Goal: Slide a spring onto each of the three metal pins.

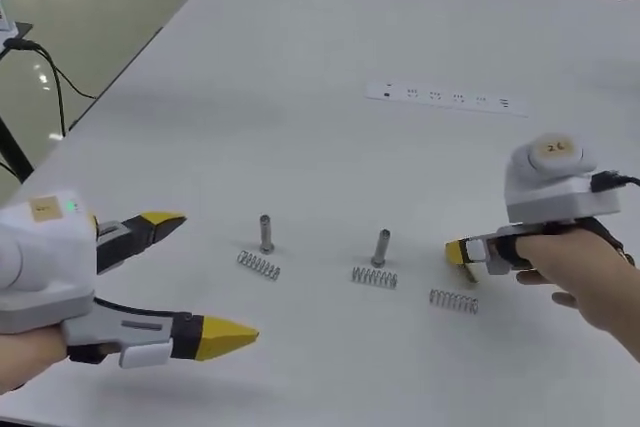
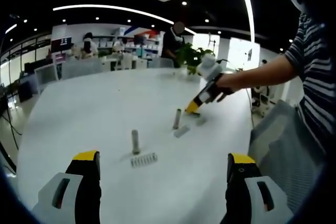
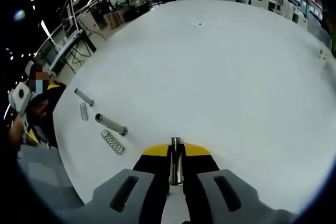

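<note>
Pinching the third pin (image 3: 176, 162) between its closed jaws, the right gripper (image 1: 463, 251) is held just right of the centre pin (image 1: 381, 244), which stands upright on the white table (image 1: 330, 67). The left pin (image 1: 266, 231) stands upright to the left of the centre pin. Three springs lie flat. The middle spring (image 1: 374, 276) is just in front of the centre pin, the left spring (image 1: 258, 265) is off to its left, and the right spring (image 1: 453, 300) is to its right, near the right gripper. Farther left of the centre pin, the left gripper (image 1: 215, 274) has its jaws spread wide and grips nothing. A power strip (image 1: 445, 98) lies well beyond the centre pin.
</note>
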### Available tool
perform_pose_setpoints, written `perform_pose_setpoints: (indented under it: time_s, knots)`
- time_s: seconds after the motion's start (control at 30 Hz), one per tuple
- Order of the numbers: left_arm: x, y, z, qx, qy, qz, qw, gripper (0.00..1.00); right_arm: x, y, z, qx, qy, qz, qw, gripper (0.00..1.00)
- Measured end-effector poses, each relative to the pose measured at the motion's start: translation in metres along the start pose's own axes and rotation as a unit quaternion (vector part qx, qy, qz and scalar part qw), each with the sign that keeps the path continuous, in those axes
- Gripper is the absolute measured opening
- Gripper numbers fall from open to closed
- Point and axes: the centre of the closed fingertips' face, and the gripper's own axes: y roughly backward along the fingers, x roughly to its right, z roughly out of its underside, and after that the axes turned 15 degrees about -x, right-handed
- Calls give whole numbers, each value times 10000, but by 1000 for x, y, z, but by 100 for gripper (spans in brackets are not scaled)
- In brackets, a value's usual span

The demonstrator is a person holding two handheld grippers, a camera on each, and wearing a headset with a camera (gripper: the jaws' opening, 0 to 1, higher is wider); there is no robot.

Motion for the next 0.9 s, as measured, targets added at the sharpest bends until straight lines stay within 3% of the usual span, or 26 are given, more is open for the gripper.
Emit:
perform_pose_setpoints:
  time_s: [0.17, 0.4, 0.9]
  knots:
    - [1, -1, -3, -7, -27, 20, 10000, 98, -1, 11, -3, 217, 44, -25, 9998, 5]
    - [4, -3, -6, -23, -52, 49, 10000, 98, -1, 18, -4, 326, 162, 5, 9993, 5]
    - [2, -1, -7, -44, -100, 37, 9999, 98, -2, 24, -6, 532, 284, 6, 9982, 5]
